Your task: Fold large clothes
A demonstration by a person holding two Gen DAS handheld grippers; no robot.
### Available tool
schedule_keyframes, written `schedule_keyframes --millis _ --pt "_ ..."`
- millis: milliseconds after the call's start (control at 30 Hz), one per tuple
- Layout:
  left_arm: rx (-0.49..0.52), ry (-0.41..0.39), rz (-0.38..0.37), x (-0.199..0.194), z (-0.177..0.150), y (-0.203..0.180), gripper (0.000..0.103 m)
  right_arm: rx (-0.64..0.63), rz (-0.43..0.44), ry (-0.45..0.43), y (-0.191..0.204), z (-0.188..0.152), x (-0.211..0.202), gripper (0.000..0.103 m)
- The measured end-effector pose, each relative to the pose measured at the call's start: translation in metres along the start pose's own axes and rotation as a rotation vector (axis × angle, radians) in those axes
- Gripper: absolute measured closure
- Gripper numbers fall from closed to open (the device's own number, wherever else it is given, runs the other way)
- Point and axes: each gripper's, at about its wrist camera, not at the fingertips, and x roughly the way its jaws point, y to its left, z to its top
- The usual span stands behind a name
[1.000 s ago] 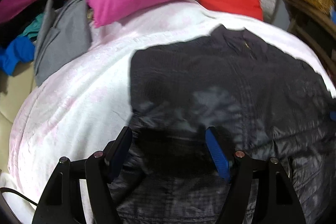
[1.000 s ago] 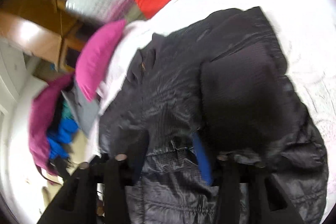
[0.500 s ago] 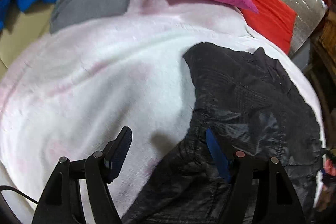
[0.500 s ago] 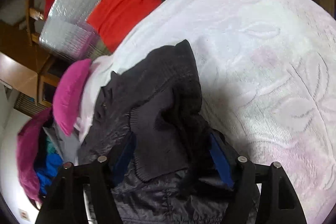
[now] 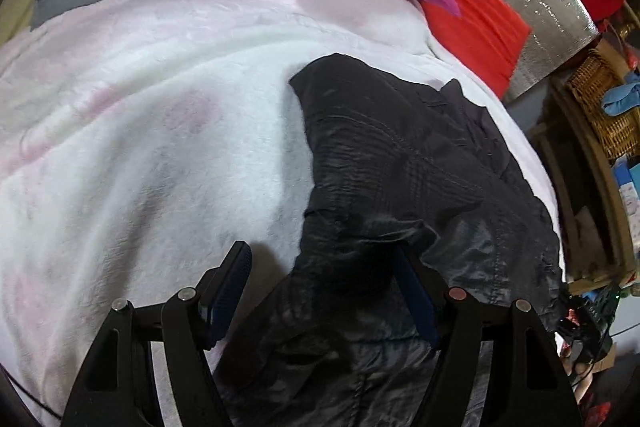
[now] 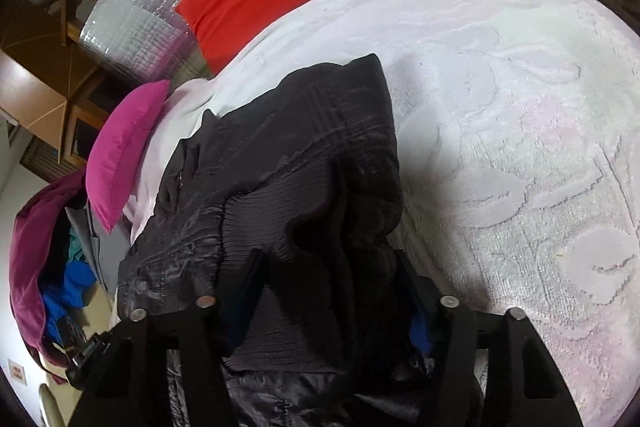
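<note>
Crumpled black quilted jacket on white embossed bedspread; left tool apart over its edge, right tool closing around a fold

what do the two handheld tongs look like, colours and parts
Both the left tongs and the right tongs are black plastic frames with triangular cut-outs in their two arms, small round silver or reddish pivot studs, and ribbed blue pads lining the inner faces of the fingers. A thin black cable trails at the left tongs' lower left edge.
</note>
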Motion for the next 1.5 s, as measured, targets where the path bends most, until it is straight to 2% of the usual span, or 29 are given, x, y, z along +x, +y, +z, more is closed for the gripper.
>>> schedule_keyframes --millis 33,67,100,200,267,367,433,533,600,667,733,767,833,900,933,1000,1133,1233,1267,1300,1333,1367,1433,1500 --pt "0.007 -0.005 -0.009 0.001 0.0 -0.003 0.043 -0.004 -0.002 -0.002 0.001 -0.001 0.0 0.039" --pt "0.017 -0.005 -0.025 0.002 0.0 -0.007 0.05 -0.004 -0.002 -0.002 0.0 -0.001 0.0 0.039" --pt "0.026 -0.009 -0.02 0.002 -0.001 -0.009 0.053 -0.001 0.0 0.0 -0.001 -0.001 0.0 0.039" --pt "0.071 -0.043 0.008 0.003 -0.001 -0.02 0.062 0.032 0.023 0.01 -0.006 -0.001 0.003 0.03" --pt "0.07 -0.052 0.013 0.004 0.0 -0.022 0.066 0.012 0.019 0.002 -0.003 -0.002 0.003 0.029" --pt "0.056 -0.075 0.006 0.002 0.004 -0.021 0.075 -0.01 0.009 -0.005 0.003 -0.003 0.002 0.043" --pt "0.053 -0.083 0.01 0.002 0.007 -0.022 0.079 0.011 0.043 -0.015 0.004 -0.004 -0.005 0.06" --pt "0.061 -0.098 0.02 0.0 0.011 -0.025 0.081 -0.009 0.059 -0.067 0.014 -0.005 -0.017 0.067" --pt "0.08 -0.104 0.03 -0.001 0.012 -0.028 0.081 -0.026 0.062 -0.093 0.023 -0.006 -0.024 0.067" --pt "0.108 -0.082 0.048 0.005 0.012 -0.03 0.079 -0.019 0.038 -0.085 0.022 -0.007 -0.021 0.067" --pt "0.124 -0.068 0.065 0.007 0.011 -0.029 0.071 -0.008 -0.017 -0.039 0.017 -0.007 -0.008 0.065" --pt "0.126 -0.064 0.073 0.008 0.01 -0.028 0.069 -0.001 -0.02 -0.025 0.016 -0.005 -0.004 0.063" --pt "0.107 -0.052 0.088 0.007 0.01 -0.024 0.056 0.032 0.002 -0.012 0.012 -0.002 -0.006 0.057" --pt "0.084 -0.045 0.094 0.004 0.011 -0.019 0.048 0.061 0.02 -0.015 0.009 0.001 -0.011 0.052" --pt "0.075 -0.044 0.098 0.002 0.011 -0.017 0.046 0.064 0.018 -0.021 0.008 0.002 -0.014 0.047" --pt "0.065 -0.047 0.109 -0.002 0.011 -0.015 0.045 0.071 0.005 -0.048 0.006 0.003 -0.024 0.043" --pt "0.102 -0.122 0.181 -0.021 0.006 -0.023 0.044 0.072 0.017 -0.172 0.006 0.003 -0.056 0.043" --pt "0.181 -0.222 0.268 -0.04 -0.004 -0.041 0.041 0.002 0.066 -0.246 0.022 -0.005 -0.076 0.043" --pt "0.205 -0.245 0.276 -0.045 -0.007 -0.048 0.04 -0.03 0.076 -0.254 0.03 -0.01 -0.08 0.045" --pt "0.231 -0.269 0.272 -0.05 -0.012 -0.056 0.037 -0.061 0.08 -0.261 0.038 -0.014 -0.083 0.051" --pt "0.258 -0.29 0.256 -0.054 -0.018 -0.065 0.034 -0.099 0.086 -0.263 0.048 -0.019 -0.084 0.06" --pt "0.277 -0.303 0.24 -0.058 -0.023 -0.071 0.033 -0.143 0.091 -0.251 0.062 -0.026 -0.082 0.062" --pt "0.332 -0.311 0.205 -0.059 -0.035 -0.089 0.032 -0.183 0.097 -0.21 0.076 -0.036 -0.074 0.062" --pt "0.394 -0.301 0.202 -0.051 -0.044 -0.107 0.029 -0.208 0.077 -0.149 0.09 -0.046 -0.056 0.062"
